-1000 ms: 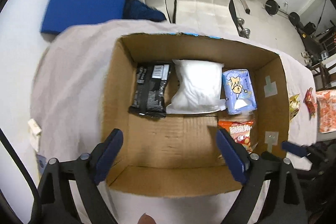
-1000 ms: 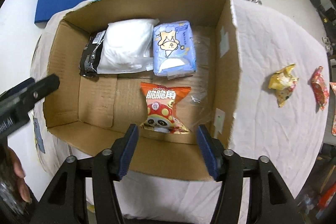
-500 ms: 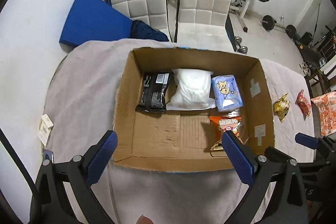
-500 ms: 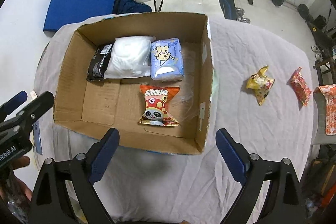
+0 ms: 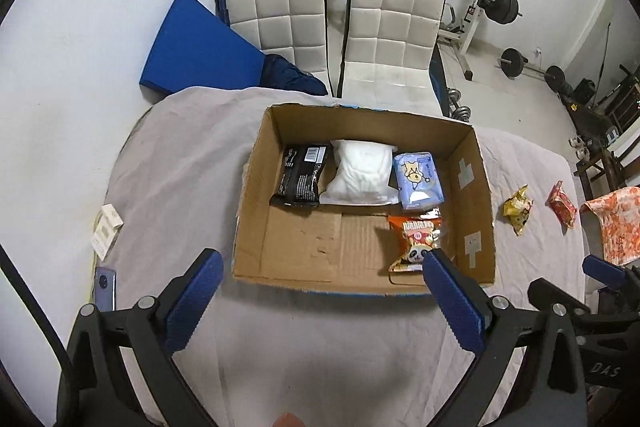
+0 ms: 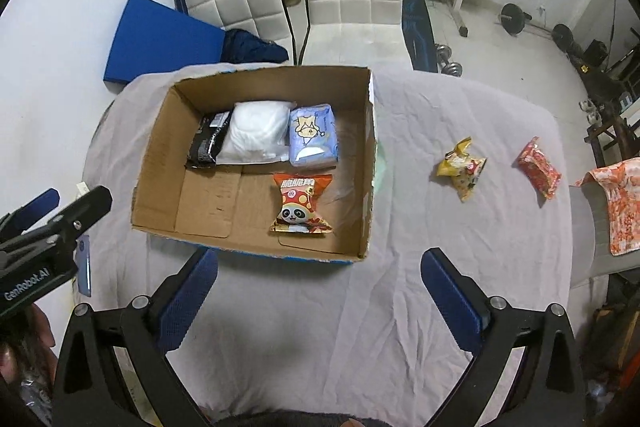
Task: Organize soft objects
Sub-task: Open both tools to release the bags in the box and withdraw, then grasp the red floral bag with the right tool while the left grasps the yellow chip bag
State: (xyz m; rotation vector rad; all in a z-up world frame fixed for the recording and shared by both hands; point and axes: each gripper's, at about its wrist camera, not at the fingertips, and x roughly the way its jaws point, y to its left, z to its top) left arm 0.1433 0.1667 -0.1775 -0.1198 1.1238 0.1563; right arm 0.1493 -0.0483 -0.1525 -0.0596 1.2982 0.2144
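Observation:
An open cardboard box (image 5: 256, 187) (image 6: 370, 187) stands on the grey-clothed table. Inside lie a black packet (image 5: 300, 177) (image 6: 206, 145), a white soft pack (image 5: 360, 173) (image 6: 258, 133), a blue tissue pack (image 5: 418, 181) (image 6: 312, 137) and an orange panda snack bag (image 5: 416, 241) (image 6: 300, 205). A yellow snack bag (image 6: 462, 171) (image 5: 518, 209) and a red packet (image 6: 538, 173) (image 5: 562, 203) lie on the cloth right of the box. My left gripper (image 5: 320, 297) is open and empty above the box's near edge. My right gripper (image 6: 320, 297) is open and empty, near the box's front right corner.
Two white chairs (image 5: 384, 39) and a blue mat (image 5: 200, 51) stand behind the table. Weights lie on the floor at the right. A small white box (image 5: 106, 231) and a phone (image 5: 106, 287) lie at the table's left edge. An orange cloth (image 6: 618, 203) hangs at the right.
Both grippers have pulled up and back from the box, so it looks smaller. The right gripper's jaws have opened wider. The panda bag stays on the box floor.

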